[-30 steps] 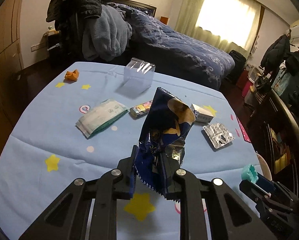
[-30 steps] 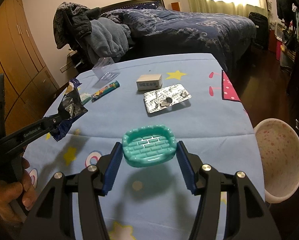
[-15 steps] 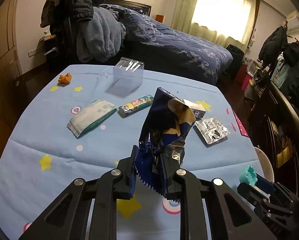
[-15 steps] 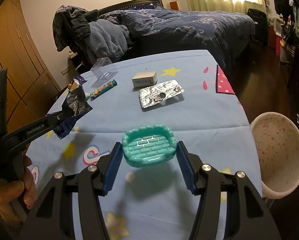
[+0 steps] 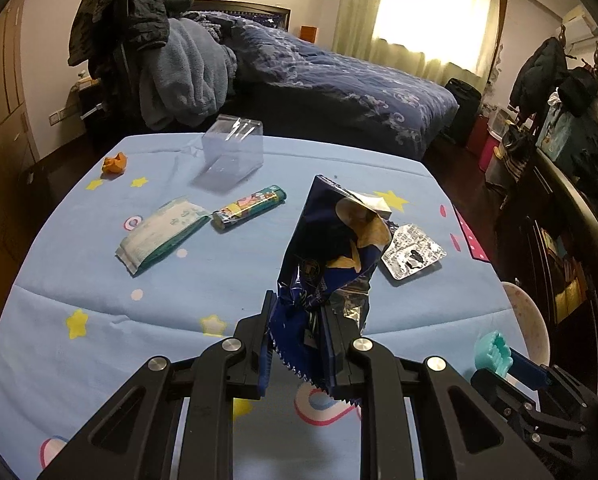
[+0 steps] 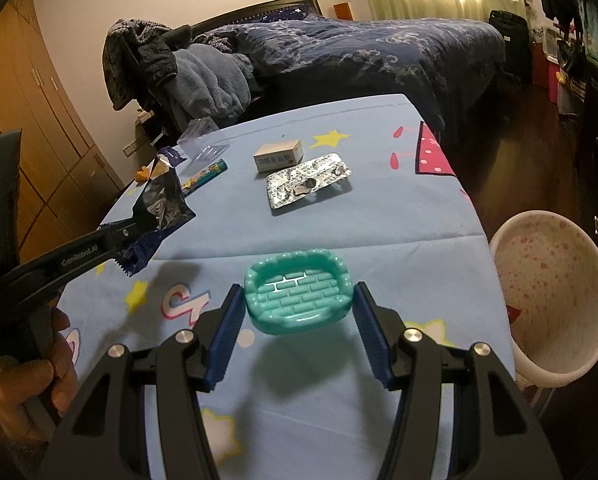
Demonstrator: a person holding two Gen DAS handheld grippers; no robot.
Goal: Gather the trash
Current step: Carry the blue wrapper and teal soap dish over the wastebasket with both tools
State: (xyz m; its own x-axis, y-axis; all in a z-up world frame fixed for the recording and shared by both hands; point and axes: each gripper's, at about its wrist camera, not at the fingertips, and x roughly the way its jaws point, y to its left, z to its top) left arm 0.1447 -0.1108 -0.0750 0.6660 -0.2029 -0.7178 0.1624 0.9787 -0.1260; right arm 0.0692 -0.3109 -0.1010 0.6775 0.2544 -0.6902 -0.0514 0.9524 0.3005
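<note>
Left view only: I see an orange scrap (image 5: 114, 164) and tissue pack (image 5: 161, 233) on the table (image 5: 79, 280).
Right view only: my hand (image 6: 27, 384); small box (image 6: 278, 155).
Left gripper (image 5: 299, 334): fingers clamp the chip bag (image 5: 331, 256) above the table.
Right gripper (image 6: 299, 312): fingers grip the teal tray (image 6: 297, 294), near the bin (image 6: 555, 292).

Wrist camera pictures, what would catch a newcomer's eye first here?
The crumpled dark blue snack bag pinched upright in the left gripper above the blue starry tablecloth. Next, the teal brick-patterned dish clamped in the right gripper, near a speckled white bin at the table's right edge.
</note>
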